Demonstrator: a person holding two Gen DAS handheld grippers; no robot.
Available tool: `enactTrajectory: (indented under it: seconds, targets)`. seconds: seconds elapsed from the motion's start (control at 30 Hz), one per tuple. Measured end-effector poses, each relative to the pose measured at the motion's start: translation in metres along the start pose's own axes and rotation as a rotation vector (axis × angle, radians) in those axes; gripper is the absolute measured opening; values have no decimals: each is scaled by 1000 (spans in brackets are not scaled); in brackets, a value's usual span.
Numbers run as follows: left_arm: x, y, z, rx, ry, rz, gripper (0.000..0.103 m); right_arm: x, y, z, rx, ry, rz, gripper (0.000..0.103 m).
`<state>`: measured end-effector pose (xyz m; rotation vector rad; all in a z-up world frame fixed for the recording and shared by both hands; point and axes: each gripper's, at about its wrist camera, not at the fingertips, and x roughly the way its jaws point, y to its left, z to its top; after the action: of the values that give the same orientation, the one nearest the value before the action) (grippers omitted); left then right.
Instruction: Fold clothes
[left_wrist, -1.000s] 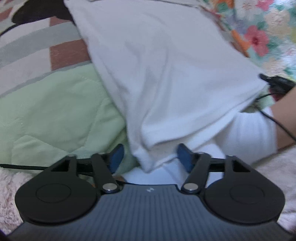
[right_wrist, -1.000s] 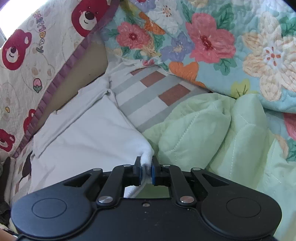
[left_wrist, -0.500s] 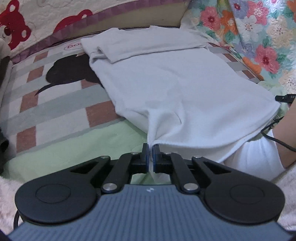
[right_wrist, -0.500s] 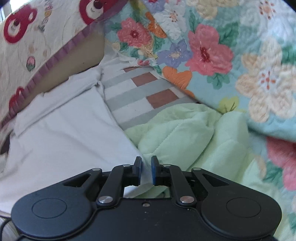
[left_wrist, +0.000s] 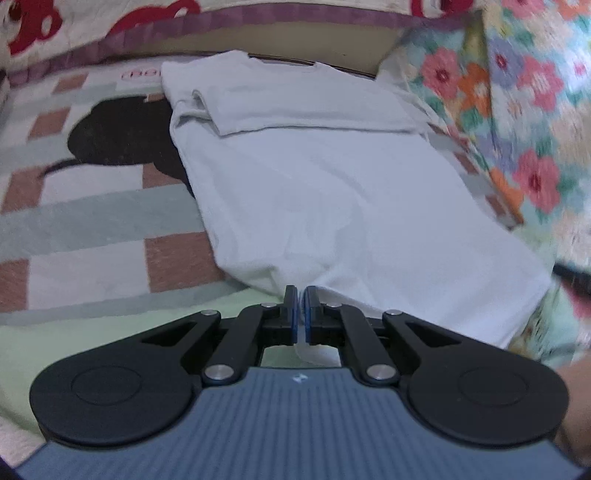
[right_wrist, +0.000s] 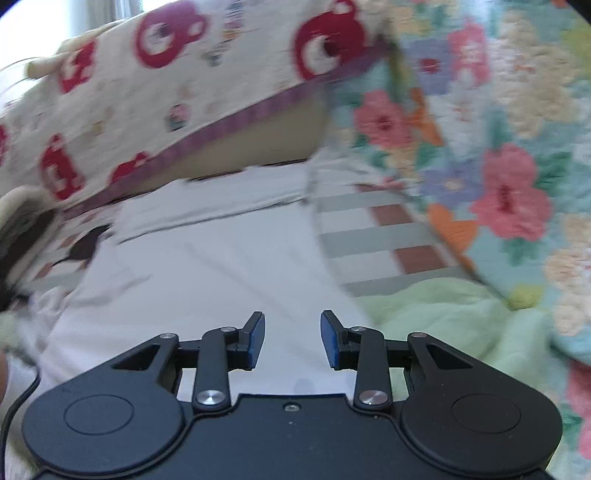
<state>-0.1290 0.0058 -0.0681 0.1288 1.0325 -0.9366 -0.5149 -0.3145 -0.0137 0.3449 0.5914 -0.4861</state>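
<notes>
Both wrist views low, close, angled down along bed; share white shirt (left_wrist: 332, 192) (right_wrist: 207, 280).

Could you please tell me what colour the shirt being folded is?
The shirt is plain white, clearest in the left wrist view.

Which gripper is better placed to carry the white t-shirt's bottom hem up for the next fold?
Left. The left gripper is shut on the white t-shirt at its hem, while the right gripper is opening, with nothing pinched between its pads.
</notes>
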Motion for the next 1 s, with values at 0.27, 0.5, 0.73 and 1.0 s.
enactTrajectory:
  seconds: [0.27, 0.5, 0.73, 1.0]
  targets:
    - [19, 0, 21, -58, -34, 13, 0, 35, 33, -10, -83, 135, 296, 38]
    - [33, -14, 30, -33, -15, -1, 0, 63, 73, -10, -219, 220, 474, 38]
    - [34, -16, 27, -14, -8, 5, 0, 67, 93, -20, -401, 252, 445, 40]
    - [38, -50, 25, 153, 47, -155, 3, 63, 102, -22, -568, 168, 349, 6]
